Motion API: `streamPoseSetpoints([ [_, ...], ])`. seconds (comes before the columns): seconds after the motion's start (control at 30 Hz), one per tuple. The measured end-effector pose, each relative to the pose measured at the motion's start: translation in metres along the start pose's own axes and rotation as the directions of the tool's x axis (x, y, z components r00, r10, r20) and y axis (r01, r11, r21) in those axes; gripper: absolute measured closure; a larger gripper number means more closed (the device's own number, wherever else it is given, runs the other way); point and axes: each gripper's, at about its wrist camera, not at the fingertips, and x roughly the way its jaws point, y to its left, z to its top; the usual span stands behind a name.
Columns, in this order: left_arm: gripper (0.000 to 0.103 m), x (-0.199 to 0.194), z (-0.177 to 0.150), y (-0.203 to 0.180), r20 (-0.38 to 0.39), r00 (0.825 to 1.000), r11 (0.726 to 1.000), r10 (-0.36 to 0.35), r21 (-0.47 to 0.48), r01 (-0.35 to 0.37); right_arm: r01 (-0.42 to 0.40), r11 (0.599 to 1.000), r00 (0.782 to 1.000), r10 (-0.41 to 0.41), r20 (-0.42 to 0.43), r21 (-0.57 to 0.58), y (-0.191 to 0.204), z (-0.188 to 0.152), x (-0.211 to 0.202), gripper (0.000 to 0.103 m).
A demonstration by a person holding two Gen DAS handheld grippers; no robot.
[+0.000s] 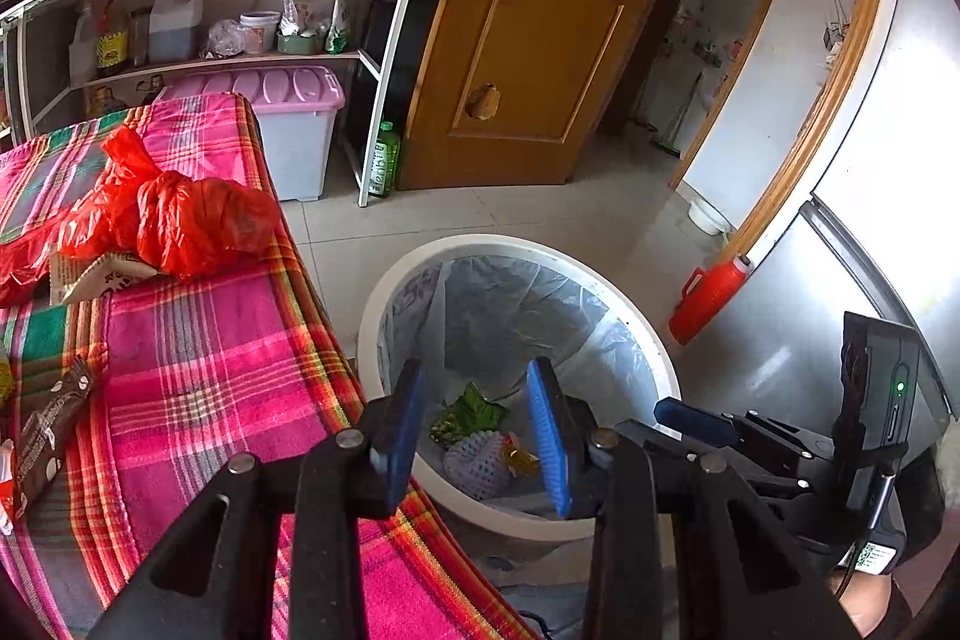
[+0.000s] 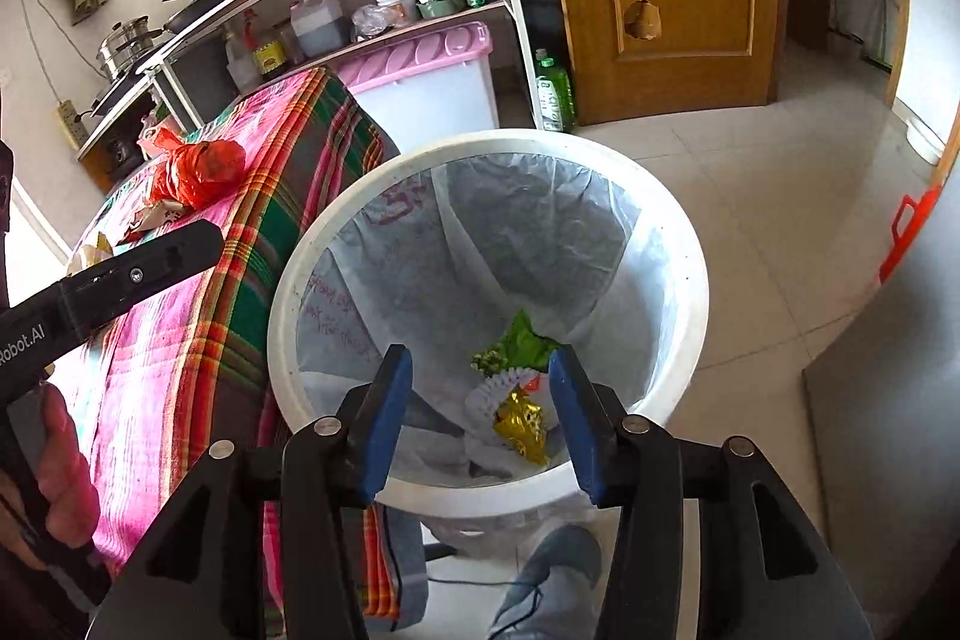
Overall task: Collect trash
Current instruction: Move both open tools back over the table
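— White bin [image 2: 690, 280] sat beside your bench [image 1: 240, 316], wrappers [image 2: 521, 424] lying inside?
— Yes. You held both tongs, left [image 1: 477, 436] and right [image 2: 480, 418], apart and empty above it.

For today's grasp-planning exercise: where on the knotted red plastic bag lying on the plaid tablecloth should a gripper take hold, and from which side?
Grip the knotted red plastic bag at its twisted neck, where the film gathers narrow above the bulging body. Come from above with the left gripper, open now over the white lined bin; the body looks too wide and slippery.
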Motion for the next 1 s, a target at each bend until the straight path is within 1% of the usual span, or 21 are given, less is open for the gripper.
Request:
streamPoseSetpoints([
  [0.17, 0.067, -0.016, -0.003, 0.003, 0.029, 0.999, 1.000, 0.021, 0.005, -0.021, -0.014, 1.000, 0.998, 0.015, 0.055, -0.017, 0.009, 0.001, -0.017, 0.054],
  [0.33, 0.066, -0.037, -0.005, 0.007, 0.074, 0.996, 0.998, 0.055, 0.009, -0.055, -0.024, 0.999, 0.993, 0.028, 0.110, -0.041, 0.021, 0.003, -0.035, 0.054],
  [0.47, 0.066, -0.055, -0.008, 0.012, 0.110, 0.991, 0.997, 0.082, 0.006, -0.083, -0.039, 0.997, 0.990, 0.046, 0.131, -0.060, 0.034, 0.002, -0.044, 0.054],
  [0.63, 0.066, -0.075, -0.016, 0.023, 0.139, 0.984, 0.994, 0.112, -0.014, -0.111, -0.062, 0.994, 0.988, 0.073, 0.134, -0.088, 0.051, 0.001, -0.050, 0.054],
  [0.77, 0.066, -0.091, -0.026, 0.036, 0.155, 0.978, 0.990, 0.143, -0.032, -0.140, -0.079, 0.988, 0.986, 0.097, 0.136, -0.133, 0.068, -0.002, -0.054, 0.054],
  [0.93, 0.066, -0.111, -0.038, 0.056, 0.170, 0.969, 0.983, 0.182, -0.067, -0.172, -0.147, 0.977, 0.979, 0.166, 0.117, -0.152, 0.087, -0.006, -0.052, 0.054],
  [1.0, 0.066, -0.118, -0.043, 0.064, 0.175, 0.964, 0.979, 0.200, -0.080, -0.188, -0.163, 0.972, 0.977, 0.182, 0.107, -0.167, 0.095, -0.008, -0.050, 0.054],
])
